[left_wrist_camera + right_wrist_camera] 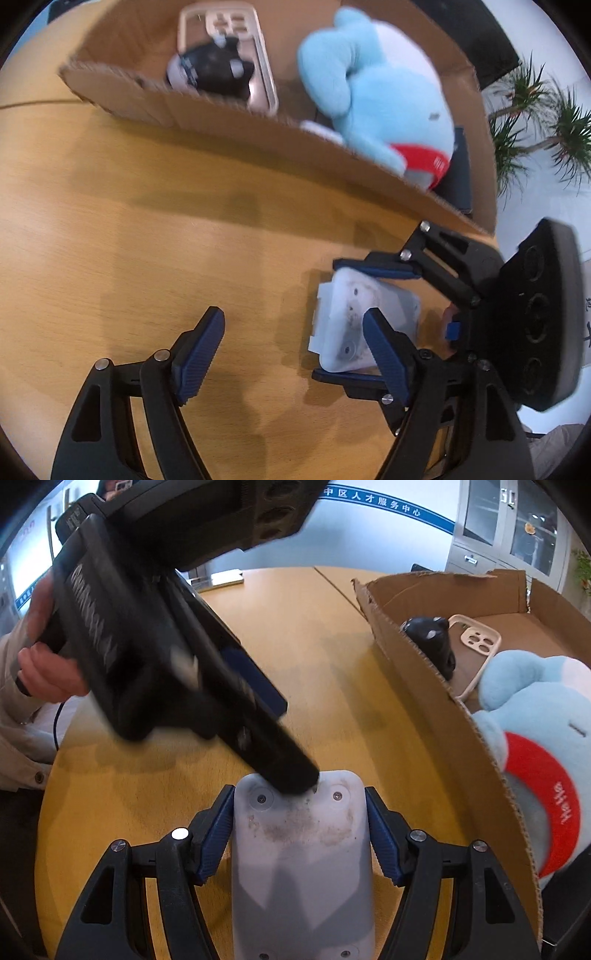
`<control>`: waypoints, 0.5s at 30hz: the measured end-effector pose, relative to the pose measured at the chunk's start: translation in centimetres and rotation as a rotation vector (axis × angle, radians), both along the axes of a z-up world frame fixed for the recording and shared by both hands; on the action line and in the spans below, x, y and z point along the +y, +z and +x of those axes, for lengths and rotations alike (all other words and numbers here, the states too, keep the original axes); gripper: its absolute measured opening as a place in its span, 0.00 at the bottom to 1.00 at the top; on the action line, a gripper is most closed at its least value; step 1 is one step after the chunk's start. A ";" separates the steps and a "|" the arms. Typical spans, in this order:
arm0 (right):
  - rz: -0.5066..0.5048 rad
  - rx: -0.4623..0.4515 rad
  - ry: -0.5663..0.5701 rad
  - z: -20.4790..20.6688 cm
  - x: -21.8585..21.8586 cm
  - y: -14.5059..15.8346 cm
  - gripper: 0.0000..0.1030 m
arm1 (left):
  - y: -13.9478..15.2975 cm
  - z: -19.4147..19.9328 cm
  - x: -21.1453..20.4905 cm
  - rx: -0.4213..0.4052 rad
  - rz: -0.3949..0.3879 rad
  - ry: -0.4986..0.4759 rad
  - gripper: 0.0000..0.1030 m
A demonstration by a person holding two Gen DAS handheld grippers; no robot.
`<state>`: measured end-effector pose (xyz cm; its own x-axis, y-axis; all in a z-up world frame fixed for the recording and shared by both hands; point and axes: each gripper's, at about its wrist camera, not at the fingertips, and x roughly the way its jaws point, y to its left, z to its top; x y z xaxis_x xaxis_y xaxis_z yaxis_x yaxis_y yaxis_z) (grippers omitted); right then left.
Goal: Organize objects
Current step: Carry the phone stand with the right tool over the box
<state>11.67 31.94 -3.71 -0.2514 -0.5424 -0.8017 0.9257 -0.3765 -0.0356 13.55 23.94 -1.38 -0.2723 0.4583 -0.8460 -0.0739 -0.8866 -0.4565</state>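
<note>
Wooden bench [129, 221] underneath everything, pale and bare in front. Cardboard box [258, 129] standing open at the far side of it, near wall ragged along the top. Inside the box: blue plush toy [376, 92] with a red-and-white patch, leaning against the near wall; beside it a beige phone case [264, 85] lying flat, with a small black toy [214, 70] on top of it.

White plastic case [301, 849] outside the box, just in front of its near wall, smudged grey on its upper face. Pinched at both sides by the blue pads of the right hand-held gripper [300, 834].

Left hand-held gripper [291, 343] spread wide with nothing between its pads; one fingertip [380, 339] over the near end of the white plastic case, whether touching cannot be told. Person's hand [48, 664] wrapped round its handle, seen from the right wrist.
</note>
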 end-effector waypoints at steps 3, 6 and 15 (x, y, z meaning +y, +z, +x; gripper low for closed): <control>0.006 -0.002 0.002 0.1 0.0 -0.1 0.65 | 0.0 -0.2 0.7 -0.002 0.003 -0.043 0.77; 0.019 0.006 0.003 0.3 0.0 -0.1 0.65 | -0.1 0.0 1.8 0.004 0.010 -0.079 0.71; 0.084 0.110 0.001 2.4 -1.0 1.3 0.66 | 0.1 1.1 2.9 0.019 0.092 -0.148 0.39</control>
